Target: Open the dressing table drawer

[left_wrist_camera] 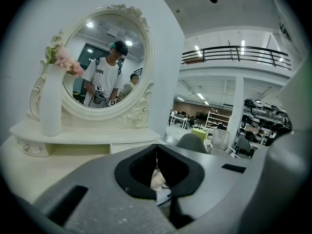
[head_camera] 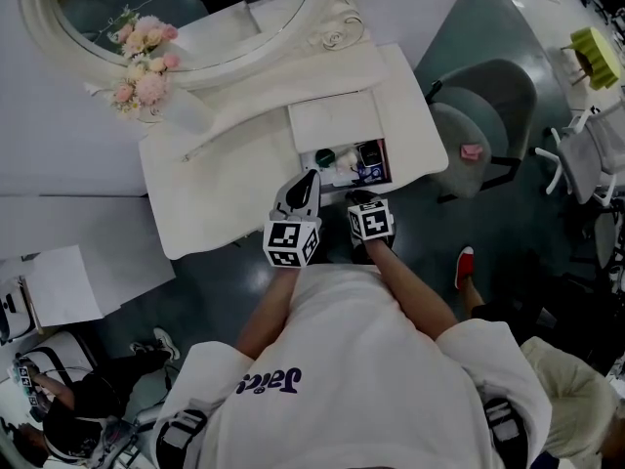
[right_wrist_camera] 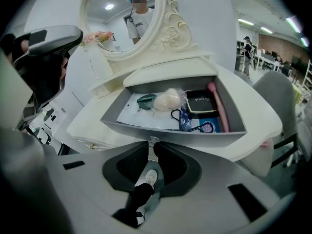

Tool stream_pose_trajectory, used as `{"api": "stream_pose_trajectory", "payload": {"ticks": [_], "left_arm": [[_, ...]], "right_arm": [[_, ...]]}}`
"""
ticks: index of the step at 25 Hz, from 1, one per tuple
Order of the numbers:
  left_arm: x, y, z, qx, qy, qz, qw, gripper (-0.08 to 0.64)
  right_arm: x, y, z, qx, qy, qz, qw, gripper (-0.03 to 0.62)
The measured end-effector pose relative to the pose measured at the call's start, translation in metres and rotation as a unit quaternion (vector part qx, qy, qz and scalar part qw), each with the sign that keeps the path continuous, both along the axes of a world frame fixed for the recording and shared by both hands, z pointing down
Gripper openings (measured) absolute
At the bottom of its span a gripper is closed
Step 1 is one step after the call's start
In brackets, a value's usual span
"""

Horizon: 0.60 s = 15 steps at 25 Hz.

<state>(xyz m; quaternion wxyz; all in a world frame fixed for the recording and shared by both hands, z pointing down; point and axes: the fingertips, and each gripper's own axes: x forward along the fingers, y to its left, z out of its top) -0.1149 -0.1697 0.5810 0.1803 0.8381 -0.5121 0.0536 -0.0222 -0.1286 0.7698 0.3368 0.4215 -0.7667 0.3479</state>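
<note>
The white dressing table [head_camera: 210, 179] has its drawer [head_camera: 388, 162] pulled out towards me. Inside lie a pale round puff [right_wrist_camera: 168, 99], a black case [right_wrist_camera: 201, 103], a pink stick [right_wrist_camera: 217, 105] and small blue items. In the right gripper view the grey drawer front [right_wrist_camera: 204, 129] faces me, and its clear knob [right_wrist_camera: 152, 140] sits between the jaw tips. My right gripper [right_wrist_camera: 152, 145] is shut on that knob; from above the right gripper [head_camera: 363, 199] meets the drawer's front edge. My left gripper [head_camera: 307, 184] hovers over the tabletop at the drawer's left corner, shut and empty [left_wrist_camera: 156, 149].
An oval mirror [head_camera: 186, 8] in a carved white frame stands at the back, with a white vase of pink flowers [head_camera: 142, 71] to its left. A grey chair [head_camera: 479, 115] stands right of the table. A white cabinet [head_camera: 68, 252] sits to the left.
</note>
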Motion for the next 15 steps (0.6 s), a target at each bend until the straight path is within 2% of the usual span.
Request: {"api": "stream_pose_trajectory", "payload": {"ticks": [2, 4, 7, 11, 14, 15], "left_arm": [[0.001, 0.000, -0.002, 0.002, 0.001, 0.001, 1.0000, 0.015], [0.002, -0.002, -0.005, 0.008, 0.002, 0.001, 1.0000, 0.015], [0.000, -0.007, -0.011, 0.015, 0.004, -0.006, 0.9999, 0.015], [-0.006, -0.013, -0.024, 0.025, 0.006, -0.020, 0.9995, 0.015], [-0.009, -0.024, -0.040, 0.043, 0.008, -0.028, 0.9986, 0.015], [-0.009, -0.027, -0.046, 0.050, 0.009, -0.029, 0.9983, 0.015]], "right_arm": [[0.002, 0.003, -0.005, -0.008, -0.004, -0.002, 1.000, 0.079], [0.001, 0.002, -0.015, -0.012, -0.007, -0.009, 1.000, 0.146], [-0.002, -0.005, -0.044, 0.011, -0.020, -0.013, 1.000, 0.150], [-0.004, -0.024, -0.095, 0.086, -0.032, -0.015, 0.996, 0.125], [-0.002, -0.047, -0.137, 0.158, -0.046, -0.011, 0.986, 0.052], [-0.002, -0.053, -0.152, 0.179, -0.053, -0.008, 0.982, 0.045]]}}
